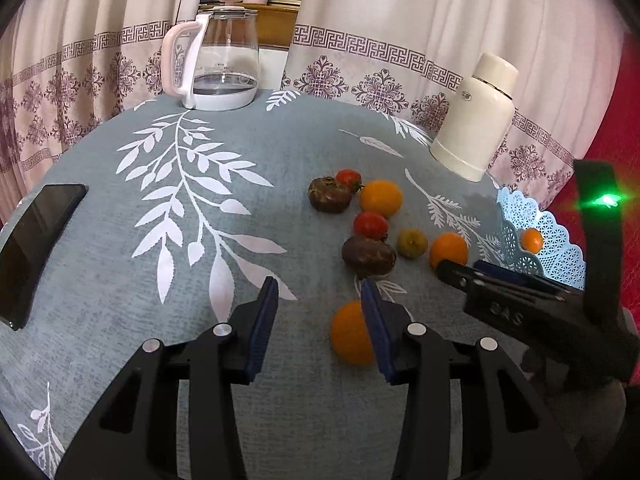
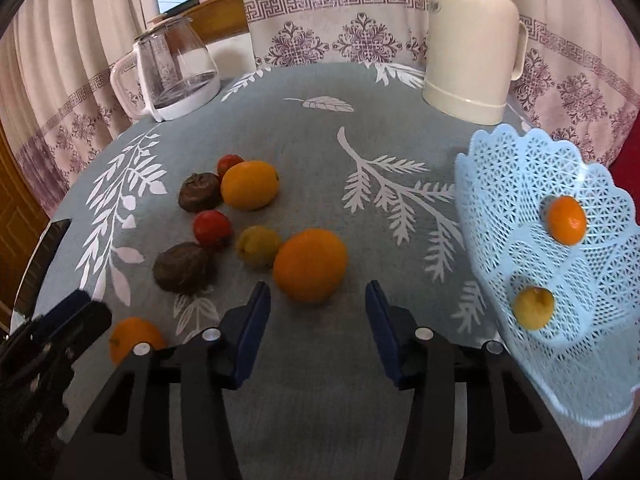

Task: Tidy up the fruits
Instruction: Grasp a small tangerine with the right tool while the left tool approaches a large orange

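your left gripper (image 1: 319,294) hangs over the tablecloth (image 1: 120,320) with its jaws apart and nothing between them – an orange (image 1: 350,334) lies on the cloth just under and partly behind its right finger. straight past the fingertips sits a dark brown fruit (image 1: 368,256), and beyond that a loose cluster: a red tomato (image 1: 371,225), a small yellow-green fruit (image 1: 412,243), a second dark fruit (image 1: 329,195), another tomato (image 1: 349,179) and a yellow-orange citrus (image 1: 381,198). your right gripper (image 2: 318,294) is also spread wide and holds nothing; a large orange (image 2: 310,265) rests just ahead of its tips, nearer the left finger. to the right of those fingers the pale blue lattice basket (image 2: 520,184) stands close by, with a small orange (image 2: 566,220) and a yellow fruit (image 2: 534,308) inside. nothing lies between the right fingers and the large orange – the yellow-green fruit almost touches it on the left. far ahead stand a glass kettle (image 1: 226,60) and a cream thermos jug (image 2: 472,44), both well apart from the fruit. a black phone (image 1: 32,248) lies far off to the left of your left gripper
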A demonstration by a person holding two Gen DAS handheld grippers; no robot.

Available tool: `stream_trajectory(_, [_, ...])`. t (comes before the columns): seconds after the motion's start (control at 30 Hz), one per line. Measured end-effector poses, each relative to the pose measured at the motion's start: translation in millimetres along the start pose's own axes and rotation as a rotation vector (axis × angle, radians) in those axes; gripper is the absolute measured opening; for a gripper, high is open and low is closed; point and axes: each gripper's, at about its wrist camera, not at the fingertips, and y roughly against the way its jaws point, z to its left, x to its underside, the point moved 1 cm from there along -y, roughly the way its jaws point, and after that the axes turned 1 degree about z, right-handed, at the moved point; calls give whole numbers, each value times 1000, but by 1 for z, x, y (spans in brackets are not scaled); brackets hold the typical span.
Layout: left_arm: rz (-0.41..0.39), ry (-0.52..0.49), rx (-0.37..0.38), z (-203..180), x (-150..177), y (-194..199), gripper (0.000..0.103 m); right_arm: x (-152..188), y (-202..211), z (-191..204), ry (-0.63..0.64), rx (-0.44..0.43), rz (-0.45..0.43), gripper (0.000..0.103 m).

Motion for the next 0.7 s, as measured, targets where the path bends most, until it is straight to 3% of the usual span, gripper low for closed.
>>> stream_trajectory(0.27, [21,10,7,2,1,-5,48,-11,-17,7,23,-5,42,48])
stream_trajectory(0.33, [27,8,11,2,1,-6,60,-12,-19,7,27,-1,45,47])
stream_trajectory(0.37, [30,4,12,1,1,-6,61,-12,-19,8,31,3,43,45])
stream_trajectory(0.43, [34,-1,13,0,1,-7,62,-11,-20,7,29,10,38,41])
stream_trajectory(0.7, [49,-14,19,-3,2,-10,64,-5,-8,4,12,-1,8,41])
